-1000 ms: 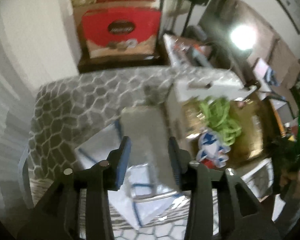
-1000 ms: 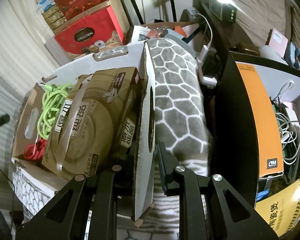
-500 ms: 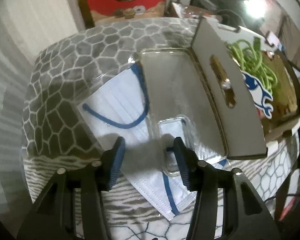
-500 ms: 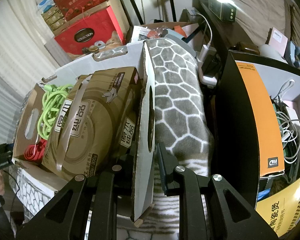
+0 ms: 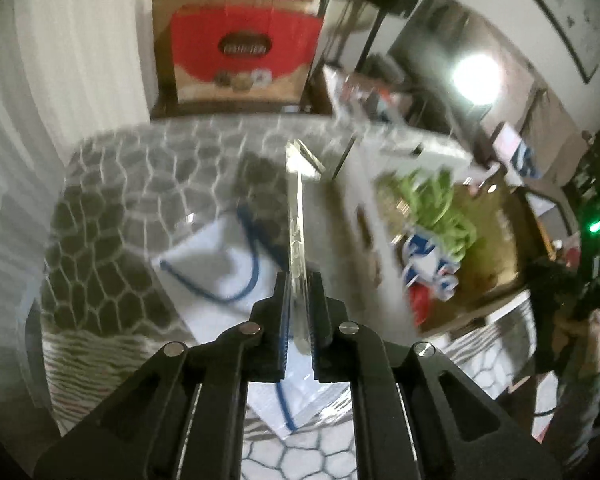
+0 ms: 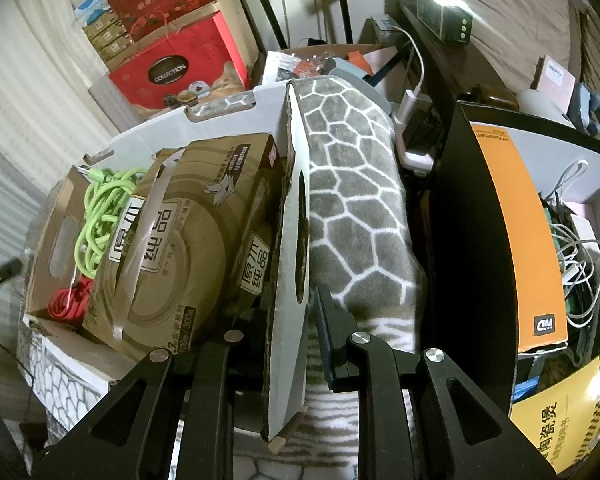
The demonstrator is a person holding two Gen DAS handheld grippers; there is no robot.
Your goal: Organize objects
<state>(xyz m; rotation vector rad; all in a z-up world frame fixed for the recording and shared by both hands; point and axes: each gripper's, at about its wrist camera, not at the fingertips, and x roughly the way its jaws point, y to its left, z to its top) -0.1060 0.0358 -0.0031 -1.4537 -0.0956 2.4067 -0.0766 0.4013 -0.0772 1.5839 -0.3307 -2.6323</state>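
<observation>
- Two grippers are at work; the left gripper (image 5: 298, 312) has just been closing, and its jaws now pinch the near edge of a clear, flat plastic tray (image 5: 296, 216), seen edge-on and running up toward 12 o'clock.
- Half a second ago that tray lay flat, between open jaws, on the white face mask with blue ear loops (image 5: 216, 268); now it stands on edge above the mask, which lies at 9 o'clock of the jaws on the grey honeycomb-patterned blanket (image 5: 120, 208).
- My reading: the tray is secured and ready to go into the white cardboard box (image 6: 220, 120), at 2 o'clock in the left wrist view.
- Right gripper (image 6: 296, 320) is clenched on that box's white side flap (image 6: 290, 280), unchanged and steadying it.
- Inside sit a brown tissue pack (image 6: 188, 240) and a green cable (image 6: 100, 208).
</observation>
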